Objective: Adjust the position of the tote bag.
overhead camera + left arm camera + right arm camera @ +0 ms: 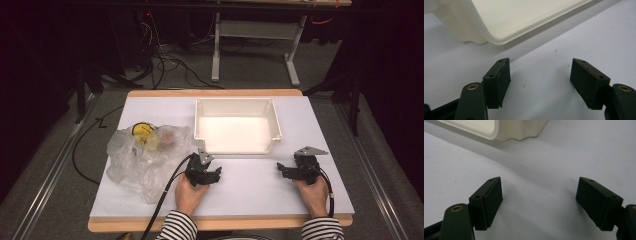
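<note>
A white plastic bin [237, 126] stands empty at the back middle of the white table top [250, 180]. Left of it lies a crumpled clear plastic bag [145, 156] with a yellow object [142, 132] and something reddish inside. My left gripper [214, 176] rests on the table just in front of the bin's left corner, jaws open with nothing between them; the bin [506, 22] rises ahead of its jaws. My right gripper [281, 169] sits near the front right, open and empty, pointing left, with the bin's corner [509, 130] ahead.
The table's wooden edge [220, 222] runs along the front. Cables [165, 65] and a grey desk frame [255, 40] stand on the floor behind the table. A black cable [165, 195] trails from the left gripper over the bag's corner.
</note>
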`<action>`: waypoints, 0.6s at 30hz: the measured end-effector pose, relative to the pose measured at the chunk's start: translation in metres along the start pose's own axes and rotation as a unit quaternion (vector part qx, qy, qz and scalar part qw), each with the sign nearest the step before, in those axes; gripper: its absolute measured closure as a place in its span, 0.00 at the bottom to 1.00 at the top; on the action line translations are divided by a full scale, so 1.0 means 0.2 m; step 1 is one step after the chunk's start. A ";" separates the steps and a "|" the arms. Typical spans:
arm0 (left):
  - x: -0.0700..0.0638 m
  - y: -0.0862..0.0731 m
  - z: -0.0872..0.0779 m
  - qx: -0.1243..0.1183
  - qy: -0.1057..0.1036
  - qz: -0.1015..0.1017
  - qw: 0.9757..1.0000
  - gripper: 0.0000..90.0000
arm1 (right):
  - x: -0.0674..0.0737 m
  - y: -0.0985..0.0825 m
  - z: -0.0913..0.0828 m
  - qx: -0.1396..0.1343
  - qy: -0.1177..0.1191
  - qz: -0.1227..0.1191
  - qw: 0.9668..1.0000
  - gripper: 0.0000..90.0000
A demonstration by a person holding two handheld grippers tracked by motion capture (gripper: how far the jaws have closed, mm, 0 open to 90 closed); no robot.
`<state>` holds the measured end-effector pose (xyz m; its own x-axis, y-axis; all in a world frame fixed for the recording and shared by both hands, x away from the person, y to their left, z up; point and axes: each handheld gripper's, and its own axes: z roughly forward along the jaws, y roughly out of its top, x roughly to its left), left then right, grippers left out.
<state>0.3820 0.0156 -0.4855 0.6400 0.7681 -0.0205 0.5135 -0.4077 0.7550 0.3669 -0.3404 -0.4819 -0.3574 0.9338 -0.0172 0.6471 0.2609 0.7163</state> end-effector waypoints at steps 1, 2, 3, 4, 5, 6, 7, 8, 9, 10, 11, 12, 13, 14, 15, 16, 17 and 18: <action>0.00 0.00 0.00 0.000 0.000 0.000 1.000 0.36 | 0.00 0.00 0.00 0.000 0.000 0.000 1.000 0.24; 0.00 0.00 0.00 0.000 0.000 -0.001 1.000 0.36 | 0.00 0.00 0.00 0.000 0.000 0.000 1.000 0.24; 0.00 0.00 0.00 0.000 0.000 -0.001 1.000 0.36 | 0.00 0.00 0.00 0.000 0.000 0.000 1.000 0.24; 0.00 0.00 0.00 -0.001 -0.001 -0.002 1.000 0.36 | 0.00 0.00 0.00 0.000 0.000 0.000 1.000 0.24; 0.00 0.00 0.00 -0.001 -0.001 -0.002 1.000 0.37 | 0.00 0.00 0.00 0.000 0.000 0.000 1.000 0.24; 0.00 0.00 0.00 -0.001 -0.002 -0.004 1.000 0.37 | 0.00 0.00 0.00 0.000 0.000 0.000 1.000 0.24; 0.00 0.00 0.00 -0.002 -0.003 -0.006 1.000 0.37 | 0.00 0.00 0.00 0.000 0.000 0.000 1.000 0.24; 0.01 0.00 0.00 -0.002 -0.004 -0.007 1.000 0.36 | 0.00 0.00 0.00 0.000 0.000 0.000 1.000 0.24; 0.01 0.00 0.00 -0.002 -0.004 -0.007 1.000 0.37 | 0.00 0.00 0.00 0.000 0.000 0.000 1.000 0.24; 0.00 0.00 0.00 -0.002 -0.003 -0.006 1.000 0.37 | 0.00 0.00 0.00 0.000 0.001 0.000 1.000 0.24; 0.00 0.00 0.00 -0.002 -0.003 -0.006 1.000 0.37 | 0.00 0.00 0.00 0.000 0.001 0.000 1.000 0.24; 0.00 0.00 0.00 -0.001 -0.002 -0.004 1.000 0.37 | 0.00 0.00 0.00 0.000 0.001 0.002 1.000 0.24; 0.00 0.00 0.00 -0.001 -0.001 -0.003 1.000 0.37 | 0.00 0.00 0.00 0.000 0.001 0.001 1.000 0.24; 0.00 0.00 0.00 -0.001 0.000 -0.002 1.000 0.37 | 0.00 0.00 0.00 0.000 0.001 0.002 1.000 0.24; 0.00 0.00 0.00 0.000 0.000 -0.001 1.000 0.37 | 0.00 0.00 0.00 0.000 0.001 0.002 1.000 0.24; 0.00 0.00 0.00 0.000 0.000 -0.001 1.000 0.37 | 0.00 0.00 0.00 -0.001 0.001 0.003 1.000 0.25; 0.00 0.00 0.00 0.000 0.001 0.000 1.000 0.37 | 0.00 0.00 0.00 -0.001 0.001 0.003 1.000 0.25; 0.00 0.00 0.00 0.000 0.002 0.001 1.000 0.37 | 0.00 0.00 0.00 -0.001 0.001 0.003 1.000 0.25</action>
<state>0.3819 0.0153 -0.4856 0.6385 0.7694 -0.0173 0.5133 -0.4090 0.7545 0.3670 -0.3408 -0.4820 -0.3549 0.9348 -0.0112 0.6485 0.2548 0.7173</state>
